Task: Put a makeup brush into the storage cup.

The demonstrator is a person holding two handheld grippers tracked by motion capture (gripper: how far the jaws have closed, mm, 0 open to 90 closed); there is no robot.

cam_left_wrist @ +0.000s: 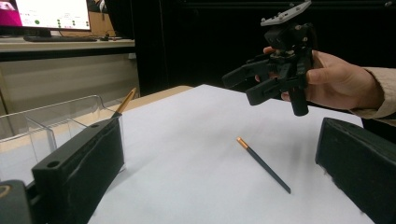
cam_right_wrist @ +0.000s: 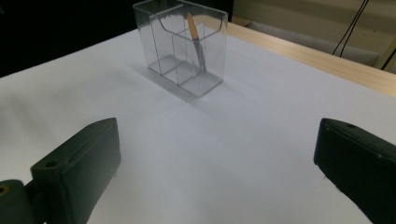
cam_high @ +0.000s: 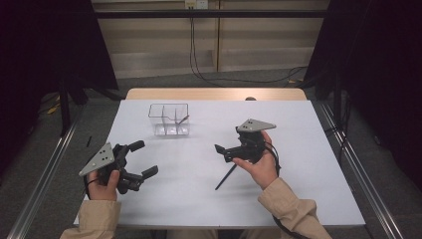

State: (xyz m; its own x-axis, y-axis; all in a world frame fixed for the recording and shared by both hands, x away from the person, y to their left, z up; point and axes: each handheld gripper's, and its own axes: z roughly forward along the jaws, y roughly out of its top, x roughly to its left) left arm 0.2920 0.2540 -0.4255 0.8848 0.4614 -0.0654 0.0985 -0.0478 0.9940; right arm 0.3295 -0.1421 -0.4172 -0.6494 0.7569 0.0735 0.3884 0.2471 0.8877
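Observation:
A clear plastic organizer (cam_high: 169, 119) with several compartments stands at the back left of the white table (cam_high: 298, 129). An orange-tipped pencil (cam_high: 182, 121) leans inside it, also visible in the right gripper view (cam_right_wrist: 196, 39). A second dark pencil (cam_high: 226, 177) with an orange end lies flat on the table, just below my right gripper (cam_high: 222, 153). That gripper hovers open above the table and faces the organizer (cam_right_wrist: 187, 46). My left gripper (cam_high: 144, 158) is open near the front left, holding nothing, and looks across at the lying pencil (cam_left_wrist: 264, 164) and the right gripper (cam_left_wrist: 250, 84).
Bare white table surface lies between the two grippers and the organizer (cam_left_wrist: 60, 121). A wooden strip (cam_high: 214, 93) runs along the table's far edge. Metal rails (cam_high: 353, 164) flank the table, and cables (cam_high: 199, 69) run over the floor behind.

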